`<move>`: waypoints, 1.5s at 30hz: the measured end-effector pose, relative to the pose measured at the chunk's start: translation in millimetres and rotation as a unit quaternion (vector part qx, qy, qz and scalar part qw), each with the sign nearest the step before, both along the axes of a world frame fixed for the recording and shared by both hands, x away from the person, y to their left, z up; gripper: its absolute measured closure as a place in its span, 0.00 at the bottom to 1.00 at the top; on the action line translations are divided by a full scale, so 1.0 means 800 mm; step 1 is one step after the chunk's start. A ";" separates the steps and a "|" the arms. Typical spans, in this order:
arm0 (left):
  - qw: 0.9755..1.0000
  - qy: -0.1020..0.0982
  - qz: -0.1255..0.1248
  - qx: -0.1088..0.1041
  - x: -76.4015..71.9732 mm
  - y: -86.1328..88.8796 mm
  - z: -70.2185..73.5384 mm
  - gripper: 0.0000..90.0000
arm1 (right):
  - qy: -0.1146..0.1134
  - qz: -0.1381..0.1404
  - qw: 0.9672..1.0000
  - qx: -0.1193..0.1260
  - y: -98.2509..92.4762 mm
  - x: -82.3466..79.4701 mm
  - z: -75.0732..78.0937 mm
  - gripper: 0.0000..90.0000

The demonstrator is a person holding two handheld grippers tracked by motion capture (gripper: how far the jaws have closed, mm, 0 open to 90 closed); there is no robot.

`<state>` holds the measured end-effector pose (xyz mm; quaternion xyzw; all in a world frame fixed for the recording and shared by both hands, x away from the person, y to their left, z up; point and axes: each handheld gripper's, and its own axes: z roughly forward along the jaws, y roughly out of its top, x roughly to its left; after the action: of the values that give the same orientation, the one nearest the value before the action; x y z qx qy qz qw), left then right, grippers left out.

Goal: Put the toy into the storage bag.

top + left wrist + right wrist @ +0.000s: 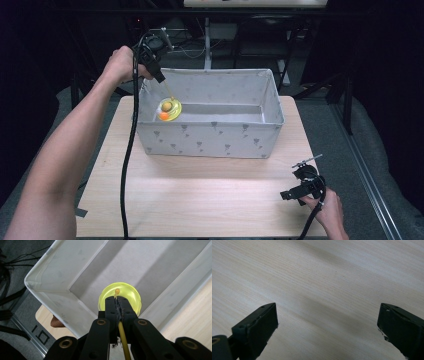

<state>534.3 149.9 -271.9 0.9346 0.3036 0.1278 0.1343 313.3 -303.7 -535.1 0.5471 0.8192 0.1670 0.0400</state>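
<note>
High view, left side: left claw (159,75) is clamped on the thin yellow stem of a see-through yellow toy (169,109) with orange balls on it, dangling over the bin's (210,140) left end. Forearm's stretched forward, claw angled down. Right claw (289,194) rests wide apart, holding nothing, low on the surface (200,195).

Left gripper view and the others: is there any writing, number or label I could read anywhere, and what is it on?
"10" or "IO": two black marks, a stroke and a box, on the grey strip on the floor beside the table; I cannot tell which it reads.
Fabric bin: small grey triangle prints only, no words.
Yellow toy: no text.
</note>
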 end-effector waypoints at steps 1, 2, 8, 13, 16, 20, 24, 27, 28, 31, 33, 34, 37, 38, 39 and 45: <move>1.000 0.002 0.000 -0.001 0.001 0.002 -0.003 0.98 | 0.002 0.000 1.000 0.001 0.000 0.000 0.000 0.03; 1.000 0.003 0.001 -0.002 0.001 0.003 -0.007 0.98 | 0.004 0.001 1.000 0.001 -0.001 0.001 0.000 0.03; 1.000 0.010 0.003 -0.008 0.001 0.011 -0.021 0.98 | 0.001 0.000 1.000 -0.001 0.001 0.000 0.000 0.03; 1.000 0.014 0.000 -0.017 -0.001 0.014 -0.033 0.98 | 0.004 0.002 1.000 -0.003 0.001 0.000 0.000 0.03; 1.000 0.019 -0.003 -0.012 -0.002 0.014 -0.044 0.98 | 0.004 0.001 1.000 -0.003 0.001 0.000 0.000 0.03; 1.000 0.021 -0.003 -0.018 -0.003 0.016 -0.054 0.98 | 0.006 0.001 1.000 -0.003 0.001 0.001 -0.001 0.03; 1.000 0.025 -0.010 -0.014 -0.004 0.015 -0.064 0.98 | 0.007 0.001 1.000 -0.002 0.001 0.000 -0.001 0.03; 0.999 0.029 -0.009 -0.011 -0.005 0.015 -0.075 0.98 | 0.007 0.002 1.000 -0.003 0.001 0.001 -0.002 0.03; 0.999 0.030 -0.010 -0.012 -0.005 0.016 -0.078 0.98 | 0.006 0.001 1.000 -0.002 0.001 0.001 -0.002 0.03; 0.999 0.032 -0.009 -0.013 -0.004 0.018 -0.088 0.98 | 0.007 0.001 1.000 -0.002 0.001 0.000 -0.002 0.03; 0.999 0.037 -0.010 -0.014 -0.003 0.019 -0.095 0.98 | 0.008 0.001 1.000 -0.002 0.001 0.000 -0.002 0.03; 0.999 0.039 -0.009 -0.013 -0.003 0.019 -0.098 0.98 | 0.008 0.001 1.000 -0.003 0.002 0.000 -0.002 0.03; 0.999 0.049 -0.006 -0.011 -0.002 0.022 -0.108 0.98 | 0.010 0.003 1.000 -0.006 0.002 0.001 -0.002 0.03; 0.999 0.052 -0.006 -0.009 -0.002 0.023 -0.112 0.98 | 0.010 0.002 1.000 -0.005 0.002 0.001 -0.003 0.03; 0.998 0.055 -0.004 -0.008 -0.002 0.024 -0.115 0.98 | 0.011 0.004 1.000 -0.005 0.001 0.001 -0.003 0.03; 0.997 0.072 0.006 -0.001 -0.002 0.032 -0.128 0.98 | 0.011 0.002 1.000 -0.005 0.001 0.001 -0.004 0.03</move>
<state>532.7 175.9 -374.7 0.9394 0.3180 0.0610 0.1124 314.0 -302.5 -538.2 0.5469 0.8217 0.1571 0.0328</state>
